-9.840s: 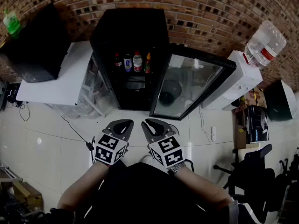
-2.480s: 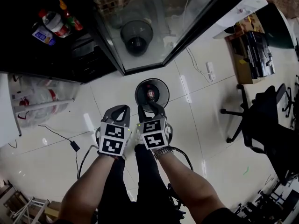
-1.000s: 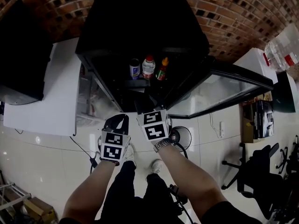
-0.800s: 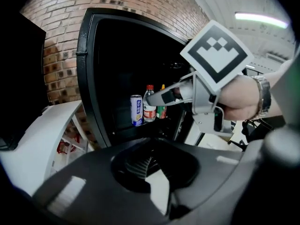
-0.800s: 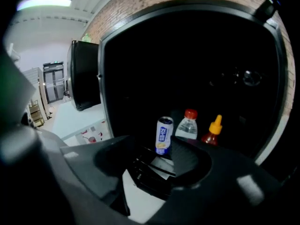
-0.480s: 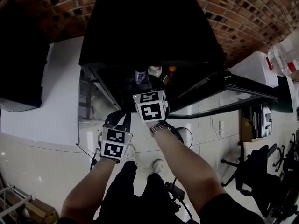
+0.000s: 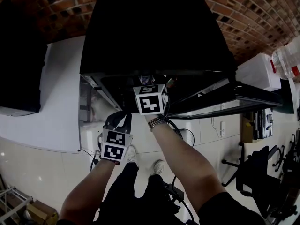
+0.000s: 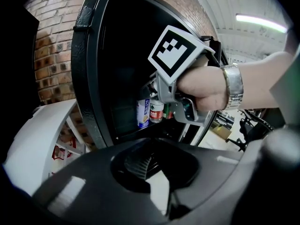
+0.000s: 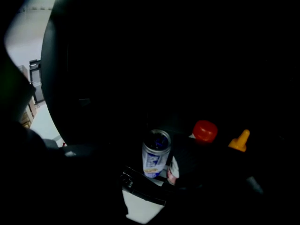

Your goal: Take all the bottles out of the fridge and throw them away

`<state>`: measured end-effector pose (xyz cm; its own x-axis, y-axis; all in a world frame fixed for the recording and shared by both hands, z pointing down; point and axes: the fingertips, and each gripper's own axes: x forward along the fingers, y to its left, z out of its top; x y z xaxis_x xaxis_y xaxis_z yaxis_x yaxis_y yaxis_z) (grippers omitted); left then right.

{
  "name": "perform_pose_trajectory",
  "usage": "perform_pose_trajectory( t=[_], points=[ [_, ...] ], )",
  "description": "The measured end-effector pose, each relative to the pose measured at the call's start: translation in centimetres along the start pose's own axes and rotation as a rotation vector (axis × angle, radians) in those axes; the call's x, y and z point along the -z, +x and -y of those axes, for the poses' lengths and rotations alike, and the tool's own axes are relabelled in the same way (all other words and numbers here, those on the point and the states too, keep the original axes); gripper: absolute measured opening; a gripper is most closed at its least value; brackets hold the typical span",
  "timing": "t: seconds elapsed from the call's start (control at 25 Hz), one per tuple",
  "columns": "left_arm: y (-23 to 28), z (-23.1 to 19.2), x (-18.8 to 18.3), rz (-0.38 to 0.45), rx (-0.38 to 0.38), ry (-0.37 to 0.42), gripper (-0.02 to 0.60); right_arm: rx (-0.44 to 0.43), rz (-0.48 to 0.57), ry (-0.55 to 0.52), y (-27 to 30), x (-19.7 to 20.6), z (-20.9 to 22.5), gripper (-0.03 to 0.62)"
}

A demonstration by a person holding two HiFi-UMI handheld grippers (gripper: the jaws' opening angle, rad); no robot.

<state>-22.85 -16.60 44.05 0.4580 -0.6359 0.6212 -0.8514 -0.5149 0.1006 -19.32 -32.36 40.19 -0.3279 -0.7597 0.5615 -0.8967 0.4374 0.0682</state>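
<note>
Head view: black fridge (image 7: 150, 32) against brick wall (image 7: 253, 13), white floor (image 7: 42, 172).

One fridge (image 7: 154, 32). On its shelf stand three containers: one can (image 9: 156, 159), one red-capped bottle (image 9: 205, 131) and one orange-nozzled bottle (image 9: 239, 141). One white surface (image 7: 61, 78) stands beside it. One water jug (image 7: 287, 62).
</note>
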Motion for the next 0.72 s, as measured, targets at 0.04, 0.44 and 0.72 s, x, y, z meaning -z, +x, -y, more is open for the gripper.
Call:
perform_pose_trajectory(
  t=[0.04,0.44,0.72],
  points=[
    [0.1,-0.2,0.0,-0.001,0.001,0.0,0.002,0.006,-0.005,-0.005,0.2,0.0,0.1,0.27],
    [0.7,-1.1,0.4,-0.009,0.009,-0.005,0.002,0.034,-0.037,-0.008,2.0,0.3,0.5,0.27],
    [1.0,-1.2,0.9,-0.015,0.015,-0.006,0.002,0.052,-0.053,-0.026,2.8,0.6,0.6,0.269]
  ],
)
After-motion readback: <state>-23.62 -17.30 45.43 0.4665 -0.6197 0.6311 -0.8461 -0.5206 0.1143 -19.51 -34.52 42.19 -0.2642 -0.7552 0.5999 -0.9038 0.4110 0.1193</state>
